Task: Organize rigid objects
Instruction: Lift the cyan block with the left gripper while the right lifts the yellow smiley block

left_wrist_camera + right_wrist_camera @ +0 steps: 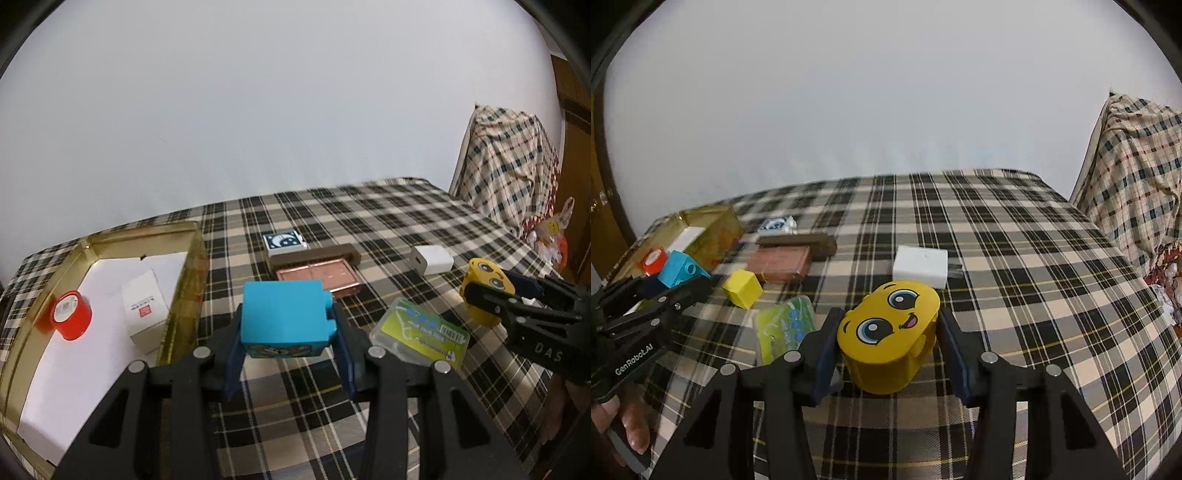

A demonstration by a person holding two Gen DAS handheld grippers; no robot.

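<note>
My left gripper (286, 332) is shut on a blue toy block (284, 317), held just above the plaid table beside the gold tin box (184, 295). The tin holds a red tape roll (71, 315) and a white carton (144, 306). My right gripper (888, 343) is shut on a yellow smiley-face block (890, 332), lifted over the table; it also shows in the left wrist view (484, 295). The left gripper and blue block show at the left of the right wrist view (679, 273).
On the plaid cloth lie a green-labelled clear case (421, 332), a white charger (432, 260), a copper-coloured tray (317, 277) with a brown bar behind it, a small blue-white box (284, 242) and a yellow cube (742, 288). A cloth-draped chair (509, 166) stands at right.
</note>
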